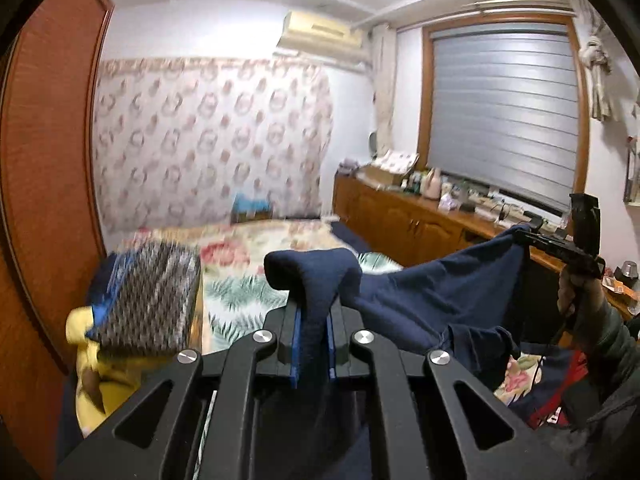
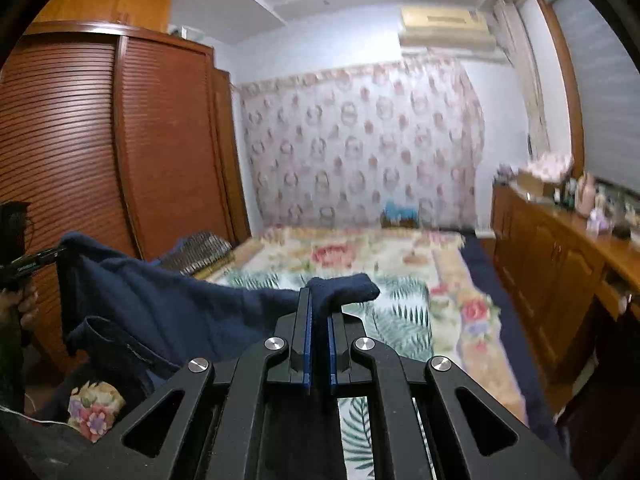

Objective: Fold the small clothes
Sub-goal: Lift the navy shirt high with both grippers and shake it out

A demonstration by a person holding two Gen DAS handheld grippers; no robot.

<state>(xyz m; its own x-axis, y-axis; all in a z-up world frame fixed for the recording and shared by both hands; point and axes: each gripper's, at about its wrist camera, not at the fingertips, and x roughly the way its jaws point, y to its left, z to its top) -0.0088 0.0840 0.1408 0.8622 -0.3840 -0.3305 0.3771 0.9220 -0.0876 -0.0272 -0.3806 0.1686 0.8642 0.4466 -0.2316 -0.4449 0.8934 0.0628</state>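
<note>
**A:** Both tools are up off the bed, and there's a dark navy garment [image 1: 440, 292] strung between them. The left gripper [image 1: 313, 320] has its blue pads pinched tight on one edge, a fold of cloth bulging out over the fingertips.

**B:** Same on the other side: the right gripper [image 2: 319, 320] is clamped nearly shut on its own edge of the cloth. From the left camera you can see it out at the far right, in a hand [image 1: 576, 292] with a grey-green sleeve.

**A:** So the garment hangs in the air, sagging in the middle, a crumpled bit drooping low. What's beneath it?

**B:** A bed [image 2: 400, 280] covered in a floral spread, roses and green fern leaves, with a dark blue border along the right edge. At its left side, a stack of folded clothes [image 1: 148, 296], the top piece a grey-and-black knit, with blue and yellow beneath.

**A:** And the room around it?

**B:** A reddish slatted wardrobe [image 2: 80, 140] on the left, a rose-patterned hanging [image 2: 360, 140] across the back wall, an air conditioner [image 2: 444, 26] above it. Along the right, a low wooden cabinet [image 1: 404, 224] cluttered with bottles and boxes, under a window with a grey blind [image 1: 504, 112].

**A:** Something small and blue sits at the head of the bed, too blurred to name.
</note>
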